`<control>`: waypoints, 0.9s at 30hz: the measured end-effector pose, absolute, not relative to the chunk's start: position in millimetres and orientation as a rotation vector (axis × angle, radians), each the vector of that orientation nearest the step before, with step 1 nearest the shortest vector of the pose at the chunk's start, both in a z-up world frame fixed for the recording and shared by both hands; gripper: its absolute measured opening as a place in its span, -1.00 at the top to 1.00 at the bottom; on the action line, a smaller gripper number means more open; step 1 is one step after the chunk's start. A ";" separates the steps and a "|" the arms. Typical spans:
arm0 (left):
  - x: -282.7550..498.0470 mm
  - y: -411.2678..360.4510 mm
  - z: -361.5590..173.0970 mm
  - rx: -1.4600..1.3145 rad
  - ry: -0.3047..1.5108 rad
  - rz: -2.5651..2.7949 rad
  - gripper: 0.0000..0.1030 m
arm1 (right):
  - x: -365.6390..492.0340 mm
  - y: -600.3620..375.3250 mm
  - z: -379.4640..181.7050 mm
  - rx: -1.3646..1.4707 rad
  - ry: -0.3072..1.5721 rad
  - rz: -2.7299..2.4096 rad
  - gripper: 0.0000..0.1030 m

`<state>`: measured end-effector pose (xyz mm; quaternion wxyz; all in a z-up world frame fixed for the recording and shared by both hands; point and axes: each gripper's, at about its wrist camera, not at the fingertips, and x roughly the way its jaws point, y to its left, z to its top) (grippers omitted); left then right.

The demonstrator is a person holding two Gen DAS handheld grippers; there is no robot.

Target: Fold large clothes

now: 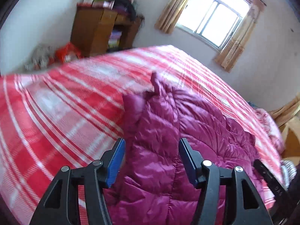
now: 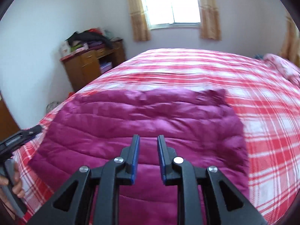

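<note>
A magenta quilted down jacket point(image 1: 168, 131) lies spread on a bed with a red and white plaid cover point(image 1: 56, 103). My left gripper point(image 1: 151, 144) is open and empty, above the jacket's near part. In the right wrist view the jacket point(image 2: 140, 121) lies flat across the cover point(image 2: 262, 121). My right gripper point(image 2: 148, 140) is open with a narrower gap, empty, above the jacket's near edge. The left gripper shows at the left edge of the right wrist view point(image 2: 18, 138), held by a hand. The right gripper's black body shows at the right of the left wrist view point(image 1: 270, 178).
A wooden cabinet point(image 2: 90, 65) piled with clothes and boxes stands against the far wall left of the bed. A curtained window point(image 2: 172, 3) is behind the bed. Pink bedding point(image 2: 281, 65) lies at the bed's far right. Bags point(image 1: 67, 54) sit on the floor by the cabinet.
</note>
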<state>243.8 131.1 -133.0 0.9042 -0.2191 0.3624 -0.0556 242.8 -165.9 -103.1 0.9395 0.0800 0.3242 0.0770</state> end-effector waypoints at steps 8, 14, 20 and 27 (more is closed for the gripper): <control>241.6 115.2 -159.0 -0.495 0.763 -0.147 -0.33 | 284.4 -143.3 -165.5 0.256 0.793 0.144 0.73; 200.1 135.6 -155.7 -0.572 0.667 -0.040 -0.34 | 283.9 -138.2 -166.0 0.229 0.797 0.133 0.73; 142.5 138.4 -139.4 -0.482 0.561 0.035 -0.34 | 286.3 -133.7 -166.6 0.216 0.791 0.126 0.73; 147.5 129.0 -175.0 -0.729 0.705 -0.074 -0.36 | 284.6 -136.3 -167.5 0.240 0.785 0.141 0.73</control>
